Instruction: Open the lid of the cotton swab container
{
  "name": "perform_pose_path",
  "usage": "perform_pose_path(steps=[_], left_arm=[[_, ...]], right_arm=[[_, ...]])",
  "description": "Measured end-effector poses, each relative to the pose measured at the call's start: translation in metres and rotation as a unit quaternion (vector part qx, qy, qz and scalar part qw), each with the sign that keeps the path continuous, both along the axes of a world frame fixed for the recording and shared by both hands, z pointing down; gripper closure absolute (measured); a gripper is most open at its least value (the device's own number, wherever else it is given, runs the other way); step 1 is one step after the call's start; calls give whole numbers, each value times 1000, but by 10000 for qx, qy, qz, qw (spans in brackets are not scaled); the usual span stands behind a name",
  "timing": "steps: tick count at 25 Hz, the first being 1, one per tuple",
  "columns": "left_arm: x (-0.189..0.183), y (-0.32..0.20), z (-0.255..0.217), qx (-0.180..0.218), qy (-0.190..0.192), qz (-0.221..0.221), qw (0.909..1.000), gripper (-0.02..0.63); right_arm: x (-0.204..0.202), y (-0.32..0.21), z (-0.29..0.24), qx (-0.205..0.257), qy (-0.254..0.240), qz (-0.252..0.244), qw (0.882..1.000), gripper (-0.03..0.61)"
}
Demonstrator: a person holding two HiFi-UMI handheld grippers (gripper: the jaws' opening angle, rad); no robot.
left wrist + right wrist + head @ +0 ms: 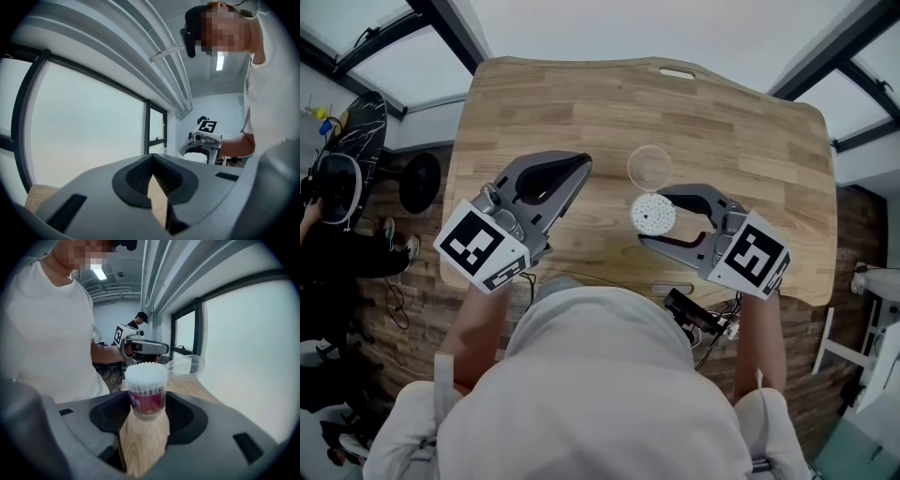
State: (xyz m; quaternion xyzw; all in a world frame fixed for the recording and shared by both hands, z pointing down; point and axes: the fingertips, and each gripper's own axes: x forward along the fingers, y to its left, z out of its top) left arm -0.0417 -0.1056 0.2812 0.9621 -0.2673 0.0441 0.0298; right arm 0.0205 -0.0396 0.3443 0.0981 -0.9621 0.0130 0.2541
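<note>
The right claw (652, 217) is clamped on the uncapped cotton swab container (146, 394). Its clear lid (649, 167) lies just beyond on the bench (750, 141). The left claw (579, 169) is closed and empty.

A white short-sleeved T-shirt (581, 394) is worn and fills the lower middle of the head view; the forearms are left bare below the sleeves. The left gripper (579, 169), at centre left, and the right gripper (652, 216), at centre right, are built of matte grey moulded shells with rounded, tapering jaws. Each is backed by a white cube printed with black square markers: the left cube (481, 246) and the right cube (750, 255). In the gripper views a dark oval recess is set into the grey shell and lined with finely ribbed black pads (138, 176). A black device (189, 33) is worn on the head, at the upper right of the left gripper view.
</note>
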Motion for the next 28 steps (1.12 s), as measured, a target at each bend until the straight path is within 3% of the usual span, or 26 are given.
perform_pose_path(steps=[14, 28], left_arm=[[-15, -8, 17, -222, -34, -294, 9993, 601], [-42, -31, 40, -461, -102, -593, 9971, 601]], right_arm=[[48, -41, 3, 163, -195, 870, 9959, 334], [74, -96, 36, 137, -237, 1853, 9823, 334]])
